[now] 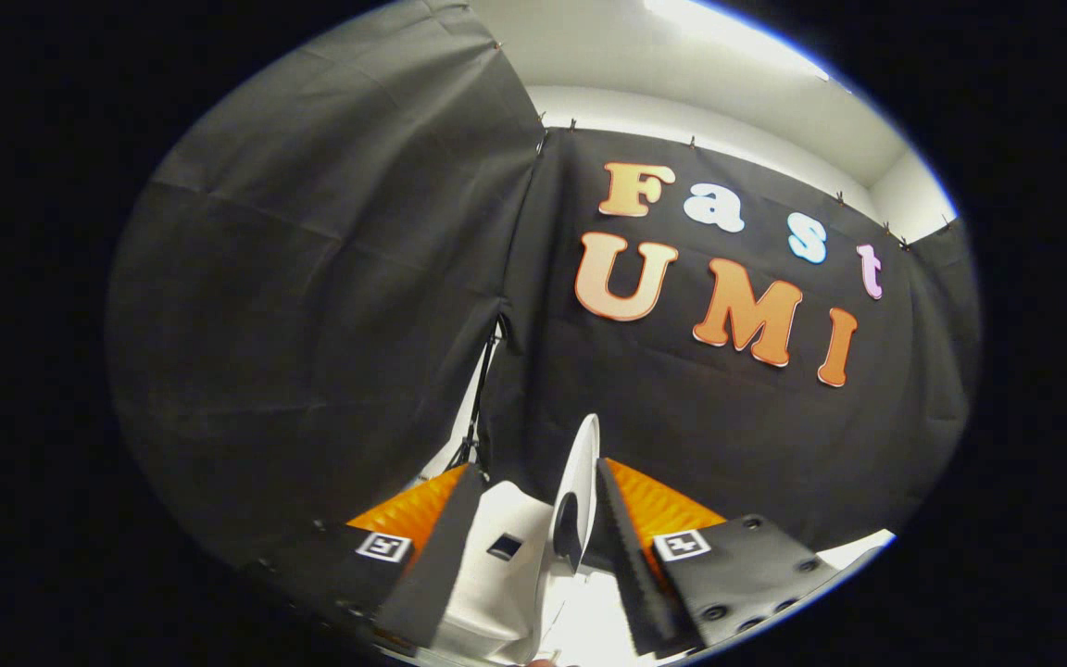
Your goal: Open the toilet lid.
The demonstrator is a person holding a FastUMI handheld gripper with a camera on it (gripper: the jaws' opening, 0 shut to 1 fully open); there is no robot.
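Black cloth walls rise beyond the gripper [533,505], whose fingers stand apart. Between them, nearer the right finger, the white toilet lid [580,482] stands raised on edge, the tank [496,556] beside it.

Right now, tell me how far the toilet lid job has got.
Done: the toilet lid stands raised, edge-on, above the white toilet. In hand: the gripper has its fingers apart with the lid between them, close to one finger; contact unclear. Left: letting go and backing away, probably.
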